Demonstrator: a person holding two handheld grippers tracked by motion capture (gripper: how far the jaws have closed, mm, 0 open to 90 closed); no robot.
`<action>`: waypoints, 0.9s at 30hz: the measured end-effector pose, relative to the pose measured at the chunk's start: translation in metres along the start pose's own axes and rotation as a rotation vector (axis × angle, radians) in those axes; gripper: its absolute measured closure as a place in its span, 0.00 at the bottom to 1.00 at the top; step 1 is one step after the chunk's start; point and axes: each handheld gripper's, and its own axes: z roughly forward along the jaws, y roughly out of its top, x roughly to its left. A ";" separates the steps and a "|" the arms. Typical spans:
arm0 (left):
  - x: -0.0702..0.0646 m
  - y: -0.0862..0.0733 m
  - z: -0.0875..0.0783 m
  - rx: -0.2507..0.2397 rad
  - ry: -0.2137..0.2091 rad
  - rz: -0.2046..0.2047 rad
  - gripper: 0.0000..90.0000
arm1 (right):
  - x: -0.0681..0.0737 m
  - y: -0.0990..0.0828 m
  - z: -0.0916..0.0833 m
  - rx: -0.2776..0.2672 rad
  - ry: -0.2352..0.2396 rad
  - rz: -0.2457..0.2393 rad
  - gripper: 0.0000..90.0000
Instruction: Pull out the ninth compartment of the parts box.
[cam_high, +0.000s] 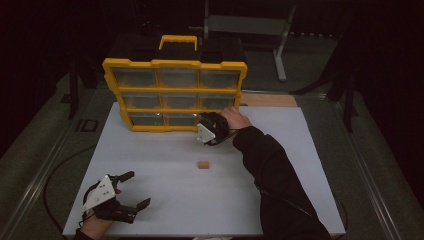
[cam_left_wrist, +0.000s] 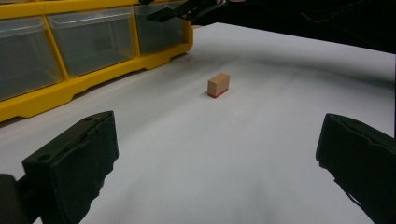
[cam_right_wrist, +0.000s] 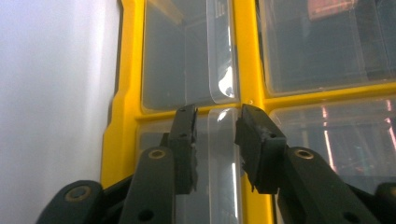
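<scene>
High view, yellow plastic organiser (cam_high: 174, 95), clear drawers

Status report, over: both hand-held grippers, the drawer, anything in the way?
Right hand-held gripper astride clear drawer pull, bottom-right of yellow organizer. Left hand-held gripper open, idle. Small wooden block mid-table, clear of both.

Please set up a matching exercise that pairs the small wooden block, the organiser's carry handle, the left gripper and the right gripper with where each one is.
Things:
1. small wooden block
2. carry handle
3. left gripper
4. right gripper

Places:
A. at the yellow drawer organiser's bottom right drawer
B. alone on the middle of the white table
C. on top of the organiser
D. at the table's near left corner

Pairs: 1-B, 2-C, 3-D, 4-A
</scene>
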 end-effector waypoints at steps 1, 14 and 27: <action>0.000 0.000 0.000 0.000 0.000 0.000 0.00 | 0.001 0.000 0.000 0.007 -0.004 -0.010 0.75; 0.000 0.000 0.001 0.005 -0.006 0.002 0.00 | 0.006 0.008 0.003 0.082 -0.042 -0.071 0.80; 0.000 0.000 0.001 0.003 -0.005 0.001 0.00 | 0.012 0.013 0.004 0.121 -0.098 -0.087 0.84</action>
